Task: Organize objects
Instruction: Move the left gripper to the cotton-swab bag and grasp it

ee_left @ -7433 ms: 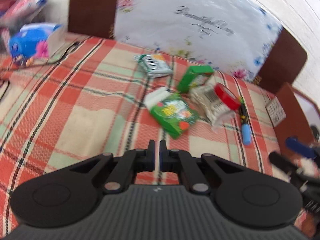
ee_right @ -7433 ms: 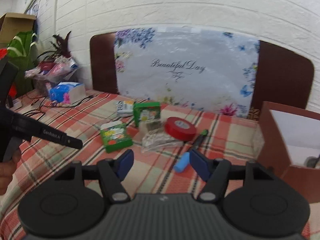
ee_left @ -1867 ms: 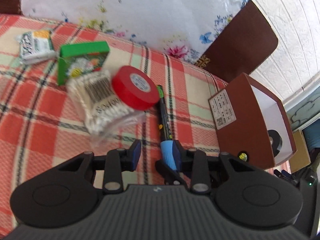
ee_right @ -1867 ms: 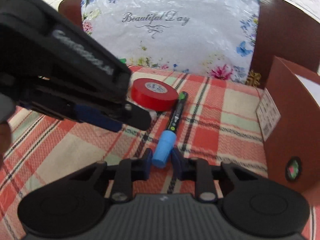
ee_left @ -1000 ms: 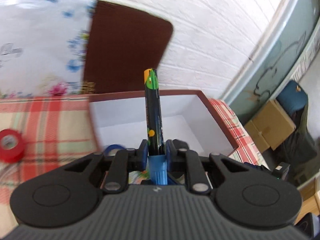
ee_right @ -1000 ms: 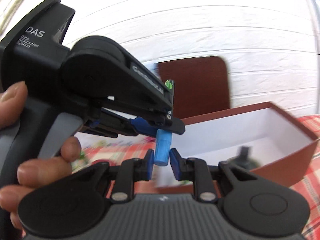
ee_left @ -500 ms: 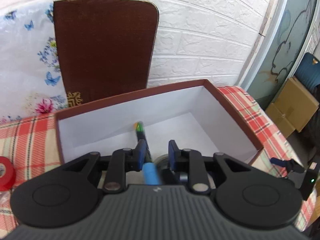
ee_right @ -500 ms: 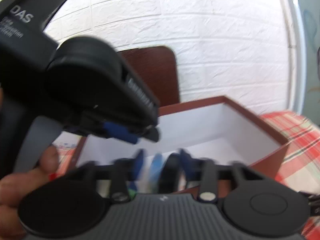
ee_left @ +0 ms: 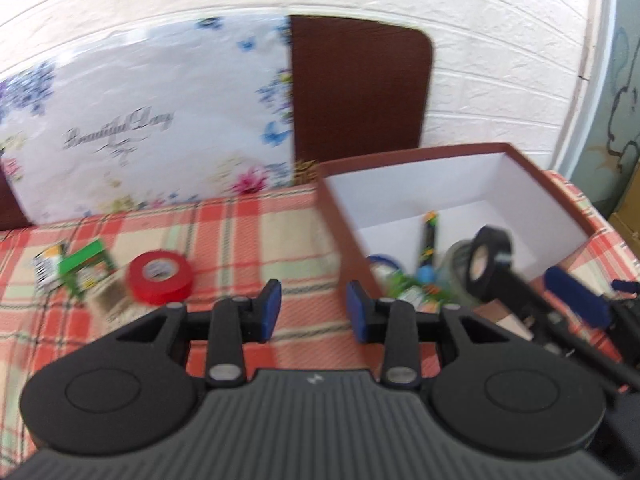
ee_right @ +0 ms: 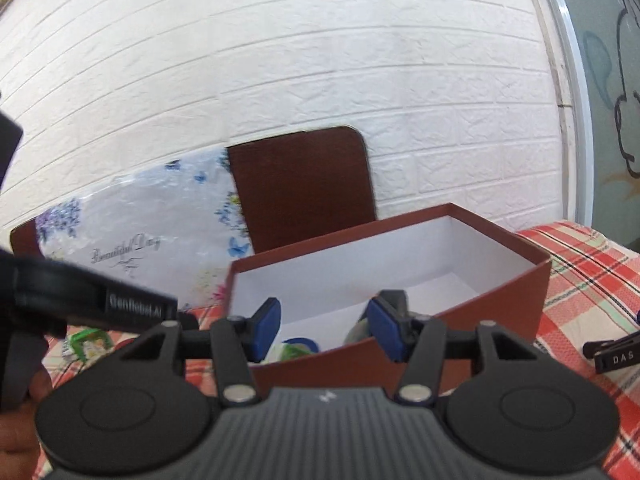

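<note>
Marker pen, black with coloured spots and a blue cap (ee_left: pixel 427 246), lies inside the open brown cardboard box with white lining (ee_left: pixel 516 184), beside a black tape roll (ee_left: pixel 490 258), so that item counts as sorted; left gripper (ee_left: pixel 314 314) has just been opening, its blue pads now apart with nothing between them, and it faces the checked red tablecloth (ee_left: pixel 240 232), likely to fetch more; right gripper (ee_right: pixel 326 330) also stands parted and empty at the box's near wall; red tape roll (ee_left: pixel 159 276), green carton (ee_left: pixel 86 272) and a clear packet of cotton swabs (ee_left: pixel 110 300), too blurred to read, wait on the cloth well apart from the box.
</note>
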A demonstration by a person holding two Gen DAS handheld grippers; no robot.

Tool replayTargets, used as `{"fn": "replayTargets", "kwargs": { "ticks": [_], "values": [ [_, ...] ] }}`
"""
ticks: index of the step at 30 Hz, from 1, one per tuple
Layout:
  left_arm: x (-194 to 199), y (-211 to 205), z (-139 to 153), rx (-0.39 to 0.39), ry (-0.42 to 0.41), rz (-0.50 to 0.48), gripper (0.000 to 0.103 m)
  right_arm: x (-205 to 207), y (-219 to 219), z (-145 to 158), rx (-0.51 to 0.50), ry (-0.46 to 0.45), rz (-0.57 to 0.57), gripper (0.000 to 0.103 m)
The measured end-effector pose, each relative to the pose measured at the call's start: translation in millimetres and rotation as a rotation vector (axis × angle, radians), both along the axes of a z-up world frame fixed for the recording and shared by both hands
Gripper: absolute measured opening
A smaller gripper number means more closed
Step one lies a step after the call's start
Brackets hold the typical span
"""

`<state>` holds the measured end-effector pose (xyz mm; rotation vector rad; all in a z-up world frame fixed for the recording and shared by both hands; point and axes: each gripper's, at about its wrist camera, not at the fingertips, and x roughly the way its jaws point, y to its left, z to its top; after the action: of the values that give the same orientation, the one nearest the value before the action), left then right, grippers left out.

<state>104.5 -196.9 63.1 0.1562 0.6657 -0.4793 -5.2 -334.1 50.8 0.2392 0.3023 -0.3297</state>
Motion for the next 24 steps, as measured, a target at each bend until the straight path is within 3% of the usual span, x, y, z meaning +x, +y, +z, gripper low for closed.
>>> {"fn": "replayTargets", "kwargs": {
  "ticks": [6, 12, 16, 20, 22, 24],
  "values": [
    [5, 65, -14, 0.001, 0.019, 0.095, 0.038, -5, 63, 17, -0.059, 0.02, 0.107, 0.051],
    [14, 135, -36, 0.006, 0.009, 0.191, 0.043, 14, 116, 5, -0.073, 0.102, 0.222, 0.051],
    [27, 202, -72, 0.054, 0.02, 0.306, 0.044, 29, 148, -9, -0.078, 0.178, 0.317, 0.051],
    [39, 274, -105, 0.039, 0.03, 0.45, 0.044, 49, 178, -21, -0.116, 0.23, 0.401, 0.05],
    [32, 291, -112, -0.018, -0.043, 0.42, 0.043, 65, 192, -27, -0.121, 0.251, 0.434, 0.05],
    [23, 287, -119, 0.001, -0.113, 0.385, 0.047, 85, 204, -32, -0.134, 0.269, 0.457, 0.05]
  ]
}}
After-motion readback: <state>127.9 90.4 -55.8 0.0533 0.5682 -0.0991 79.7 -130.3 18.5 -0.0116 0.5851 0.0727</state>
